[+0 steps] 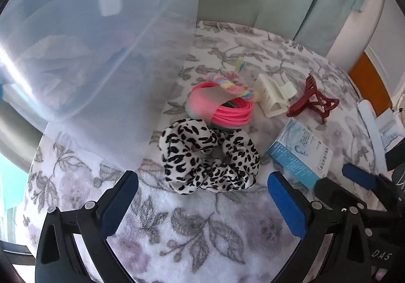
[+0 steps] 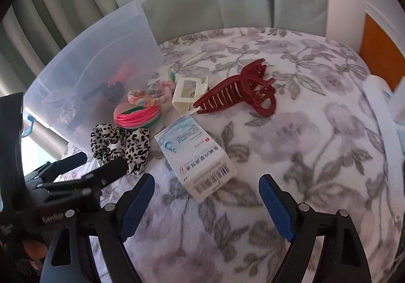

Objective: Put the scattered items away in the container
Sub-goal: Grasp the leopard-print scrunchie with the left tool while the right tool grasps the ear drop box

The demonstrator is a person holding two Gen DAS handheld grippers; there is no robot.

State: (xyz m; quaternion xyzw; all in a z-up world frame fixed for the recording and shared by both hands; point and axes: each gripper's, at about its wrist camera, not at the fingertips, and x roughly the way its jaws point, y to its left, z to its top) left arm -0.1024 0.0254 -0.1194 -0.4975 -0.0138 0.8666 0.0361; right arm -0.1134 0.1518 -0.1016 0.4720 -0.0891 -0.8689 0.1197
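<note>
Both jaws are standing wide and empty while the leopard-print fabric scrunchie [image 1: 210, 156], dark red plastic claw clip [image 2: 238, 90] and others are lying beside the translucent plastic container [image 2: 96, 67], already holding some items.

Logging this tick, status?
Left gripper open, empty; right gripper open, empty. Leopard scrunchie just ahead of left gripper, still outside the clear bin. Nothing blocking.

White letters "DAS" stand on the black gripper body [image 1: 382, 255] at lower right. The blue-and-white box [image 2: 195, 154] carries a barcode; its print is unreadable.
</note>
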